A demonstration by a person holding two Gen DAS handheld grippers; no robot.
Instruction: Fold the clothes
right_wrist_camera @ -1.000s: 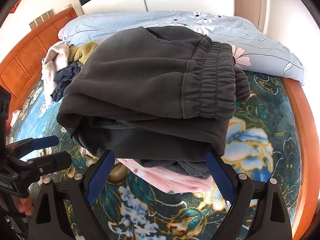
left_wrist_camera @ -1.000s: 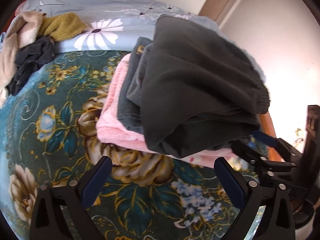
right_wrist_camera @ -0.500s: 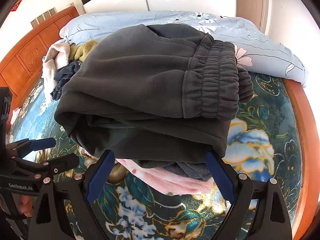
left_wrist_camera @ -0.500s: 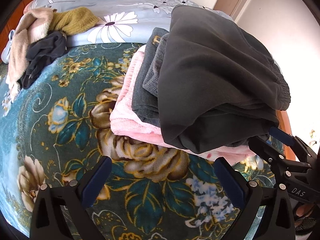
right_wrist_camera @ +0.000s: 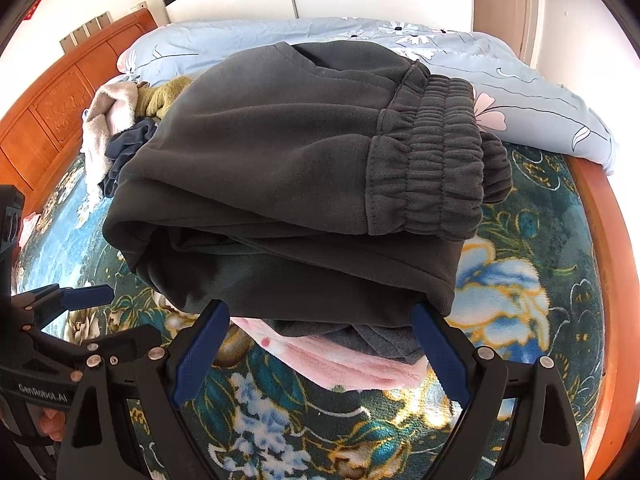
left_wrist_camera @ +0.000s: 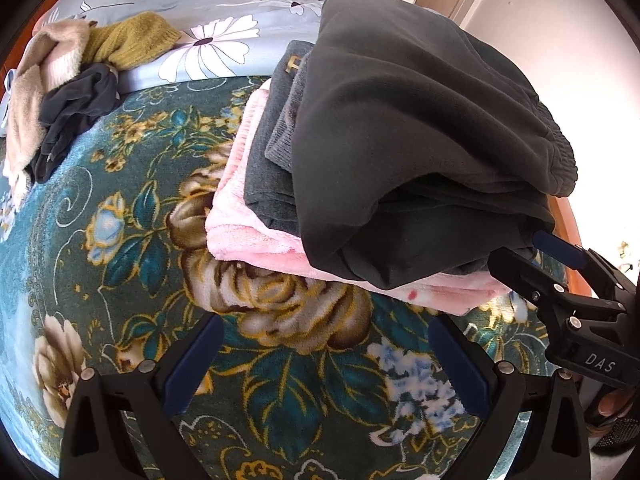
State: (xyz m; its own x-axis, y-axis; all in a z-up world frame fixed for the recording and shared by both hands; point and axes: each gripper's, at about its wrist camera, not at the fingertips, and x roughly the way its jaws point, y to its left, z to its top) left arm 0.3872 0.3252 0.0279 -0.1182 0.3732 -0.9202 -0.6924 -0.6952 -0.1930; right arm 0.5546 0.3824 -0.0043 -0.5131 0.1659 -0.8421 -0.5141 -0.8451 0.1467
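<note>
Hovering with jaws spread, the left gripper (left_wrist_camera: 324, 364) and right gripper (right_wrist_camera: 320, 344) are gripping nothing above the teal floral bed blanket (left_wrist_camera: 120, 240). Beyond them, folded dark grey sweatpants (right_wrist_camera: 288, 168) are lying atop a folded pink fleece garment (left_wrist_camera: 248, 224); farther off, unfolded clothes (left_wrist_camera: 68, 92) are sitting heaped.

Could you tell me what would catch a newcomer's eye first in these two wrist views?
The folded dark grey sweatpants top a neat stack, over a grey garment and a pink fleece, on a teal floral blanket. Both the left gripper and right gripper sit open just before the stack. An unfolded heap with a mustard knit lies near the headboard.
</note>
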